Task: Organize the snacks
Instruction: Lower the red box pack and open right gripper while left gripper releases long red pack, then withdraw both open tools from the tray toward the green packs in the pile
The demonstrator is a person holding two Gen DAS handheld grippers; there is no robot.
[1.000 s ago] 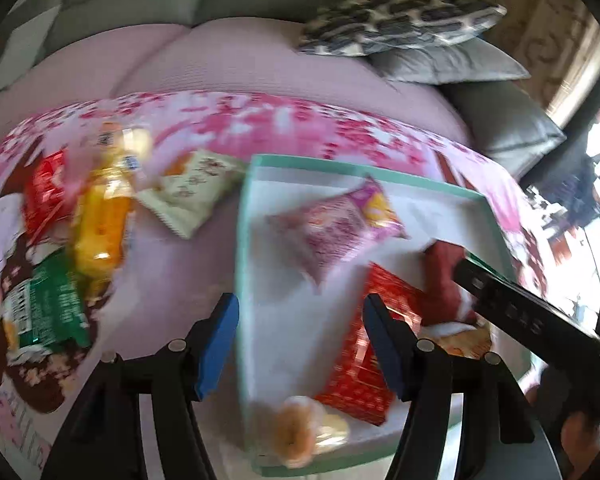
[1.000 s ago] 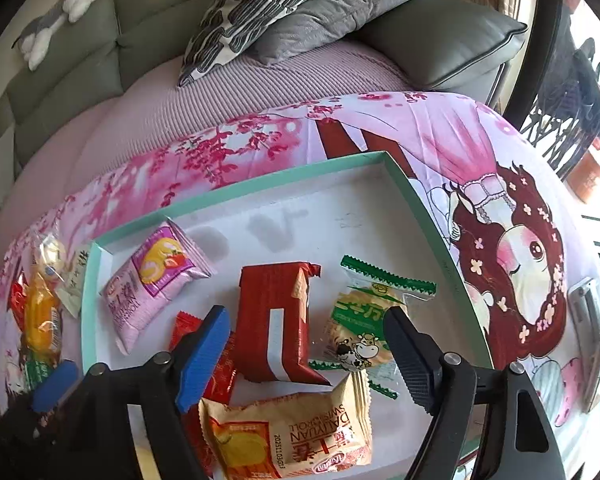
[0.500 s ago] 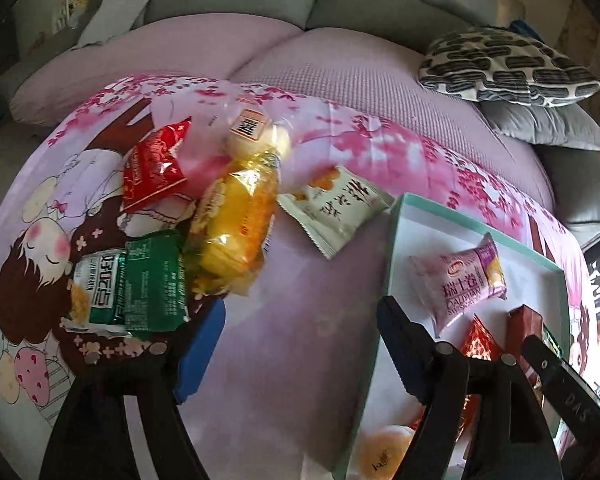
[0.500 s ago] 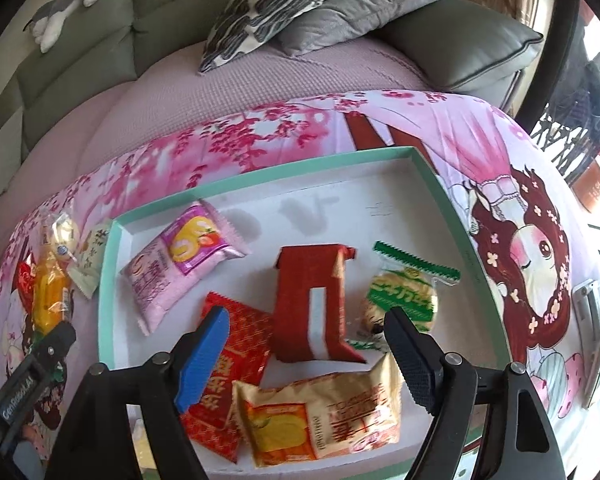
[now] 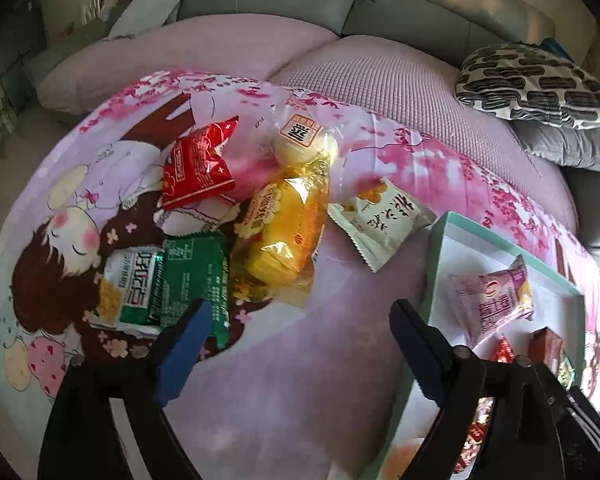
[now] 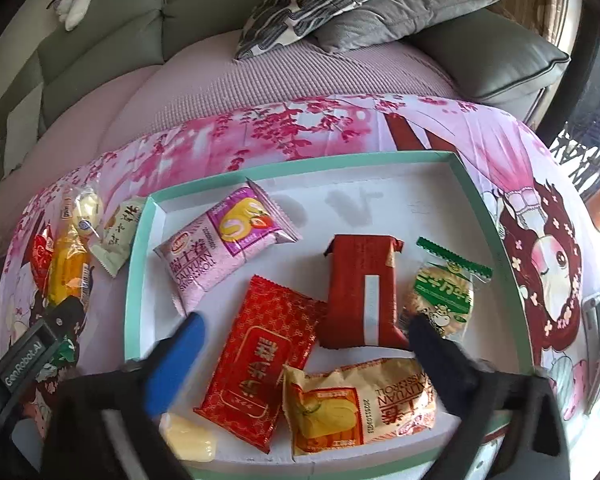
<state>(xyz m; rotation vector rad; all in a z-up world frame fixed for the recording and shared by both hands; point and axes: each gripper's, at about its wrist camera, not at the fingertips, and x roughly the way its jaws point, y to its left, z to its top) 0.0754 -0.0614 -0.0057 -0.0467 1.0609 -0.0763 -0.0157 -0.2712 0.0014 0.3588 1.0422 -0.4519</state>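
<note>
Both jaws spread, left hand-held gripper (image 5: 296, 320) now nearer loose snack pile (image 5: 236, 216)

Glossy plastic wrappers catch the light on a yellow cake packet (image 5: 284, 232), a red snack pack (image 5: 198, 166) and a green-and-white biscuit pack (image 5: 164, 284), all lying on smooth printed cloth (image 5: 300, 380). A matt, paper-like white tray (image 6: 380, 208) with a mint rim holds a shiny patterned red foil pouch (image 6: 260, 360) and a pink satin-finish roll-cake packet (image 6: 224, 248). Behind, a waffle-textured mauve cover (image 5: 400, 88) meets a grey fabric sofa (image 5: 420, 4).
</note>
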